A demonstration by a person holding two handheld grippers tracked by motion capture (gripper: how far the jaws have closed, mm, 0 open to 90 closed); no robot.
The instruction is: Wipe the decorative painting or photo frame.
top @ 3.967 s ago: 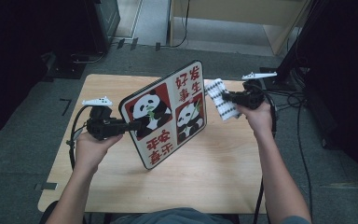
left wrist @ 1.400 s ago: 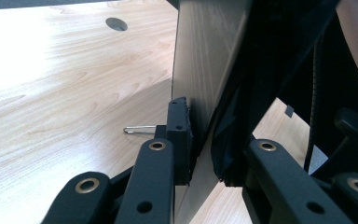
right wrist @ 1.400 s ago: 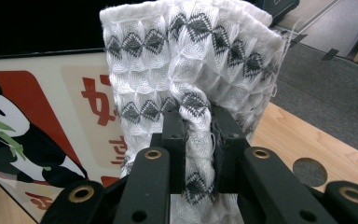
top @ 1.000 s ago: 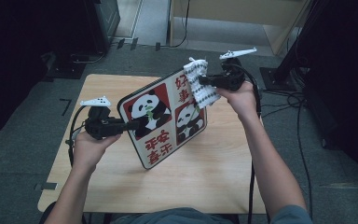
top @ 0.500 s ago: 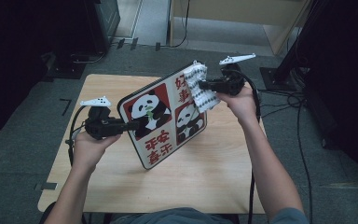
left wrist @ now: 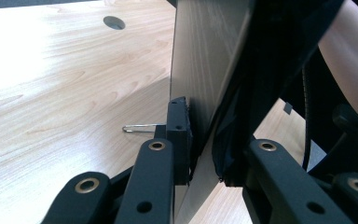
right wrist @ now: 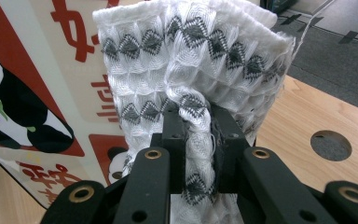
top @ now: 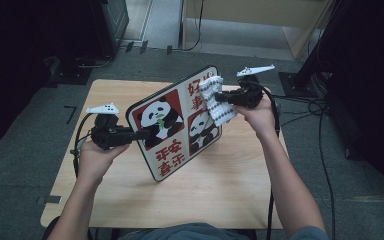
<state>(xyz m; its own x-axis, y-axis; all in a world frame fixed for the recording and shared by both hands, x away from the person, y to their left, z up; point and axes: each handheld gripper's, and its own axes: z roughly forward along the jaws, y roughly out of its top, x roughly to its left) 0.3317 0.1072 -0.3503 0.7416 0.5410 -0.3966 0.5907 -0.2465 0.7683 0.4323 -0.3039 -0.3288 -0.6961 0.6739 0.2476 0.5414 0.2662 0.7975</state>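
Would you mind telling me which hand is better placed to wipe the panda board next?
The right. Its claw is shut on the cloth, which lies against the upper part of the panda board. The left claw is clamped on the board's edge, propping it tilted on the table.

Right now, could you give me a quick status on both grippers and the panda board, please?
Left gripper shut on panda board, held tilted on table. Right gripper shut on cloth, against board's upper face. Nothing in the way.
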